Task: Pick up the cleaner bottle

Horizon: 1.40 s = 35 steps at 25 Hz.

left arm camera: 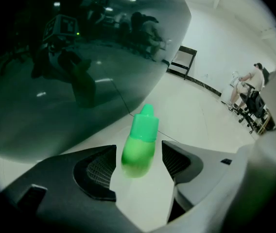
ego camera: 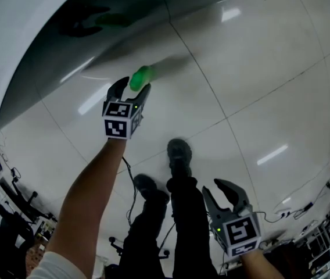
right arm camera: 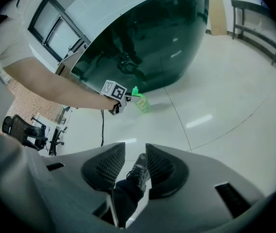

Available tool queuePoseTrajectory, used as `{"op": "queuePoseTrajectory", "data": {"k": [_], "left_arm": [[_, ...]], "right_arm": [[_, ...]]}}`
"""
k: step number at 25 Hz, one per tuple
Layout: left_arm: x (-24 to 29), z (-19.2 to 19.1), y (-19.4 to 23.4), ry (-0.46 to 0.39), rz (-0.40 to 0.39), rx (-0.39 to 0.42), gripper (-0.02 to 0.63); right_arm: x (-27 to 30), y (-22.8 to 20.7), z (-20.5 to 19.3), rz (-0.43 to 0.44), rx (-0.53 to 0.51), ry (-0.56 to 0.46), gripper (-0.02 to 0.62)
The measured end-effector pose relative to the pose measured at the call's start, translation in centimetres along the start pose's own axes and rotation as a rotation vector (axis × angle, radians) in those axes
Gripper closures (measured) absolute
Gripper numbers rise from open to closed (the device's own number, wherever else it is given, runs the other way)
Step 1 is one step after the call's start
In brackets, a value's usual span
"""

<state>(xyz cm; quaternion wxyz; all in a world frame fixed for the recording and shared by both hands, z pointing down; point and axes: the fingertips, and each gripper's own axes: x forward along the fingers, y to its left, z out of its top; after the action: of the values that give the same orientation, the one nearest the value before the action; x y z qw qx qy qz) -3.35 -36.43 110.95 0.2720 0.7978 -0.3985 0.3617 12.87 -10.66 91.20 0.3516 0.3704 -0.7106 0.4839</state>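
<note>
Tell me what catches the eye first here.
The bright green bottle stands out first. It sits between the open jaws of the left gripper, with neither pad touching it, at the foot of a large dark glossy surface. The right gripper hangs open and empty over the white floor, by the person's shoes.

Green plastic cleaner bottle (ego camera: pixel 141 78): motion-blurred in the head view, partly behind the left tool (ego camera: pixel 131 90).
Bottle label (right arm camera: pixel 143 104): too small to read in the right gripper view.
Dark glossy curved panel (ego camera: pixel 49 34): cut off by the picture's edges.
</note>
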Motion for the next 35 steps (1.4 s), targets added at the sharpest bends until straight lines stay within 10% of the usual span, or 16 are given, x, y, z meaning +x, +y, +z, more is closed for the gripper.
{"op": "queuePoseTrajectory", "data": {"k": [19,23,35], "left_arm": [[4.6,1.0,0.6,-0.010,0.028,0.091,0.310],[5.0,1.6,1.0,-0.011,0.057,0.146,0.412],[-1.8,5.0,-1.5,-0.104,-0.067,0.129,0.426]], "right_arm": [[1.0,-0.6,-1.0,-0.014,0.037,0.015,0.454],[1.3,-0.7,-1.6,-0.017,0.043,0.017,0.454],[0.9,0.5,0.2,-0.016,0.007,-0.035,0.454]]}}
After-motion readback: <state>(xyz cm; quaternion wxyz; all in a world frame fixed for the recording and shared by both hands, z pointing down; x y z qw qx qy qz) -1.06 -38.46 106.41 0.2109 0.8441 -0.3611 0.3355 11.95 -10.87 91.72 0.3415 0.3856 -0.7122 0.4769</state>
